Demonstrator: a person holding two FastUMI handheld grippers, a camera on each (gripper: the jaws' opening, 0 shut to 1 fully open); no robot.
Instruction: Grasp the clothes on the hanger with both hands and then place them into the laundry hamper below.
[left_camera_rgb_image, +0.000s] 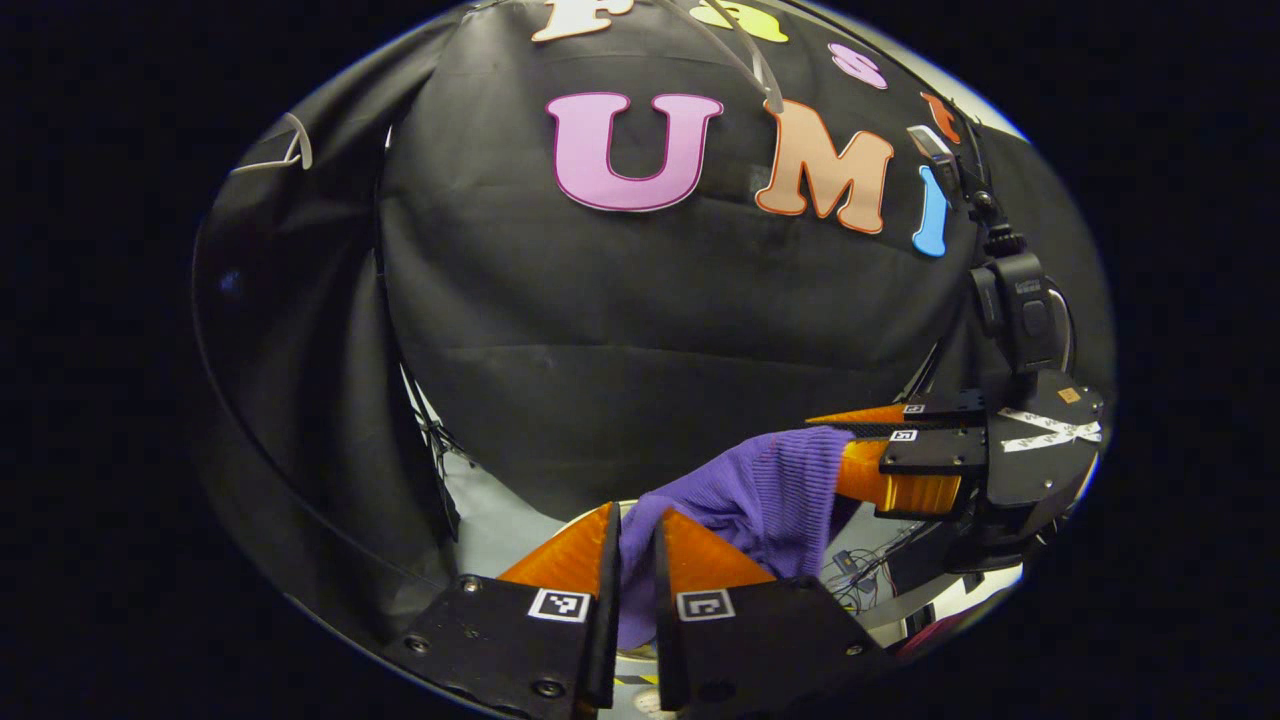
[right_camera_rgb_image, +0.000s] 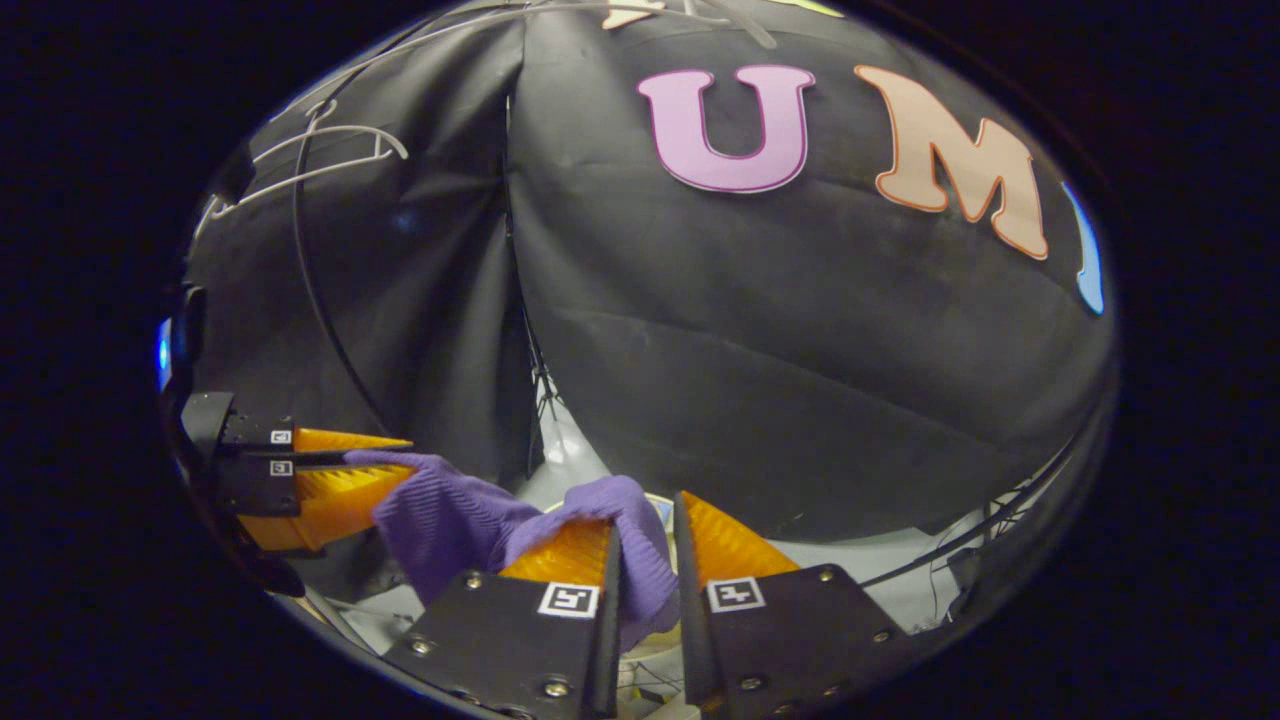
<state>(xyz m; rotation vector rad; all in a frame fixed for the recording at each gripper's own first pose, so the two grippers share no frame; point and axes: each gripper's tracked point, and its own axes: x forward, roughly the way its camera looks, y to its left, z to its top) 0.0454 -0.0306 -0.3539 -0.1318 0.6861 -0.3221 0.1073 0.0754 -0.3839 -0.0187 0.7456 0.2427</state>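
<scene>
1. The task's thing, a soft purple ribbed-knit garment (left_camera_rgb_image: 770, 490), hangs in the air between the two grippers, stretched from one to the other in front of the black cloth wall, well below the bare white plastic hangers (right_camera_rgb_image: 330, 150) seen high up.
2. The left gripper (left_camera_rgb_image: 637, 545), black-bodied with orange ridged fingers, is closed on one end of the knit; cloth runs down the narrow slot between both fingers.
3. The right gripper (right_camera_rgb_image: 645, 550), of the same build, is likewise clamped on the other end, with purple fabric bulging over its fingertips and pinched between them.
4. In the left gripper view the right gripper appears at the far right, biting the garment's edge; the right gripper view mirrors this, with the left gripper at its left.
5. Judged by its sag and folds, the garment is light, limp and stretchy, not slippery and not fragile. It should hold best by a bunched fold deep between the fingers rather than by a thin hem.
6. A pale round rim (left_camera_rgb_image: 600, 508), possibly the laundry hamper, shows below the cloth; I cannot tell for certain.
</scene>
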